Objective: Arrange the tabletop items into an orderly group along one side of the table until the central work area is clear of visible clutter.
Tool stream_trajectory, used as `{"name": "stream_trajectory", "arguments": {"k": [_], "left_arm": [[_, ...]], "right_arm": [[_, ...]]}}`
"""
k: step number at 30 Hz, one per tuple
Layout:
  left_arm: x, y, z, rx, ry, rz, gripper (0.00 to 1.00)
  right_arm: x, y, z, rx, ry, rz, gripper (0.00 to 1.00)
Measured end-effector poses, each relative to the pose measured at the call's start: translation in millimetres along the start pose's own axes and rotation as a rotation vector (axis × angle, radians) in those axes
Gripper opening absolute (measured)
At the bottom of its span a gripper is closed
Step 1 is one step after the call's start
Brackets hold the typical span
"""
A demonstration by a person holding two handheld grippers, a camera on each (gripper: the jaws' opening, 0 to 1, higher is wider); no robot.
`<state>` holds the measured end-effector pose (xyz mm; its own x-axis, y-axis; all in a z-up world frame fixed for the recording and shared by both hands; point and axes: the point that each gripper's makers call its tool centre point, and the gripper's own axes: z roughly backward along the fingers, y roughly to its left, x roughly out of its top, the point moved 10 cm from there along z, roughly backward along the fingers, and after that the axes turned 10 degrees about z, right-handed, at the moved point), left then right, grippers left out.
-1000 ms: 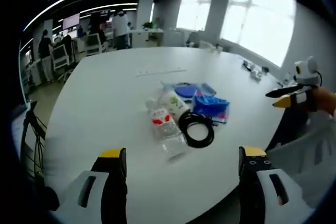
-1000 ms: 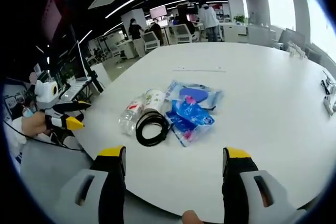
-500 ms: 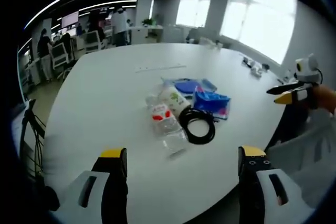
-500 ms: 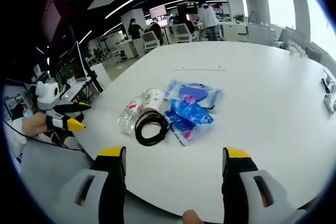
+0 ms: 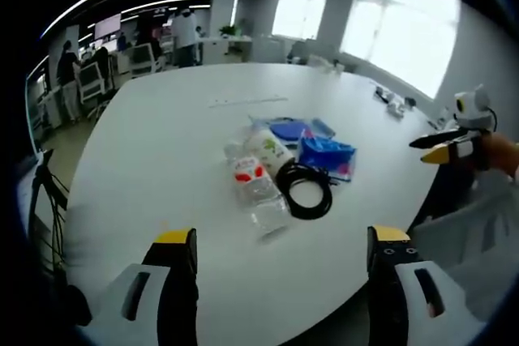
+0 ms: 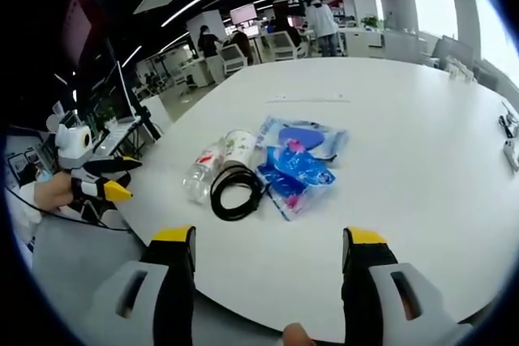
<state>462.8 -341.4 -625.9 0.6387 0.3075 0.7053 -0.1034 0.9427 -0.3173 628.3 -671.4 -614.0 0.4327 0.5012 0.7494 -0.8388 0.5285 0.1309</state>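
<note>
A small pile lies mid-table. It holds a clear water bottle (image 5: 257, 191) (image 6: 201, 173) with a red label and a white canister (image 5: 268, 154) (image 6: 238, 148) with green print. With them are a coiled black cable (image 5: 306, 193) (image 6: 236, 194), a blue packet (image 5: 327, 156) (image 6: 295, 173) and a clear bag with a blue thing inside (image 5: 292, 130) (image 6: 308, 137). My left gripper (image 5: 281, 237) (image 6: 104, 179) is open and holds nothing, well short of the pile. My right gripper (image 6: 269, 237) (image 5: 448, 147) is open too, off the table's opposite edge.
The white table (image 5: 154, 168) (image 6: 405, 192) is large and rounded. A thin strip (image 5: 239, 103) lies beyond the pile, and small devices (image 5: 391, 108) (image 6: 509, 147) sit near the window-side edge. Desks, chairs and people stand in the background.
Both views have shifted slightly with the hands. Nothing on the table has moved, and both grippers stay open.
</note>
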Motion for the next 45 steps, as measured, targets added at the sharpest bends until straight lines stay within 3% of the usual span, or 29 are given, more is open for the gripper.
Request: {"name": "stream_trajectory", "arguments": {"k": [18,28,29,30,36,45], "left_arm": [[0.4,-2.2,2.0,0.007,0.006,0.006,0.81],[1.3,6.4,0.1,0.021,0.001,0.024,0.8],[3.3,7.5,0.7,0.041,0.008,-0.049,0.8],[3.7,5.7,1.4,0.047,0.011,-0.072,0.8],[4.7,-1.7,-2.3,-0.005,0.0,-0.043,0.81],[4.1,1.2,2.4,0.018,-0.015,-0.03,0.8]], "right_arm": [[0.0,-2.3,1.6,-0.006,0.022,-0.012,0.69],[7.5,-0.6,-3.9,-0.012,0.019,0.006,0.68],[7.9,-0.3,-4.9,-0.012,0.021,0.01,0.68],[8.1,-0.1,-5.4,-0.015,0.022,0.014,0.68],[6.1,5.3,-4.8,-0.032,0.006,0.007,0.68],[-1.6,5.9,-5.4,-0.016,0.035,-0.015,0.68]]}}
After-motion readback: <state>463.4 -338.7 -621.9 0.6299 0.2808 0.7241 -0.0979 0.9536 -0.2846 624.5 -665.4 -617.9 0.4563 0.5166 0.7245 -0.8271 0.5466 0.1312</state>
